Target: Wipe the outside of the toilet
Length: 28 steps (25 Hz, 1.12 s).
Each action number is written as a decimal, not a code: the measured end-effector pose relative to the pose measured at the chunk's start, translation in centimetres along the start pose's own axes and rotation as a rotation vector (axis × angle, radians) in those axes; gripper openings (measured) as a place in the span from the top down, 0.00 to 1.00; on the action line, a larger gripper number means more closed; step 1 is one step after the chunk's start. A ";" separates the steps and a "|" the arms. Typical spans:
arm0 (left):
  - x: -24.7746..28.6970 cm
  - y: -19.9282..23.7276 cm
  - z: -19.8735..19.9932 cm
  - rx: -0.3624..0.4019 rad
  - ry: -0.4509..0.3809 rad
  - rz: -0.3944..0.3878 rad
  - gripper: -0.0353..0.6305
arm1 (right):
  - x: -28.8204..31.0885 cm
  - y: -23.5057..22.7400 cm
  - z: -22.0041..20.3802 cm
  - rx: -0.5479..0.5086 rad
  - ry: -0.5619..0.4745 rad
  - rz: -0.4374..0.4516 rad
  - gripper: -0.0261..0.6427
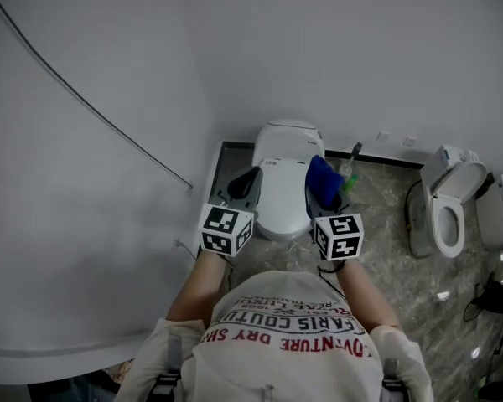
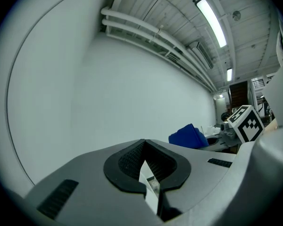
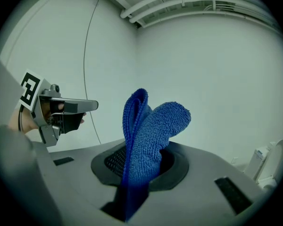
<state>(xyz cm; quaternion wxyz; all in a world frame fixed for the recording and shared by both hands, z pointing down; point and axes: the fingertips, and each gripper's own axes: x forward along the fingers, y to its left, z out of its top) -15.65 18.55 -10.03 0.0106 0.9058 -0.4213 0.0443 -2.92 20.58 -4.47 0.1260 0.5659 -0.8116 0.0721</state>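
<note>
A white toilet with its lid down stands against the far wall, straight below me. My right gripper is over the toilet's right side, shut on a folded blue cloth that sticks out past the jaws. My left gripper hovers beside the toilet's left side with its jaws closed and nothing between them. In the left gripper view the blue cloth and the right gripper's marker cube show at the right.
A second white toilet with its seat up stands at the right on the marbled floor. A small upright object stands by the wall behind the cloth. A thin cable runs down the left wall.
</note>
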 end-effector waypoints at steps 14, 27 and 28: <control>0.4 -2.7 -1.5 -0.061 0.044 0.001 0.94 | -1.7 -0.7 -1.4 0.001 0.039 0.035 0.85; 1.0 -2.7 -3.1 -0.038 0.079 0.002 0.94 | -1.4 0.1 -2.1 -0.066 0.037 0.047 0.85; 1.1 -2.5 -3.0 -0.039 0.078 0.004 0.94 | -1.3 0.0 -2.2 -0.062 0.036 0.048 0.85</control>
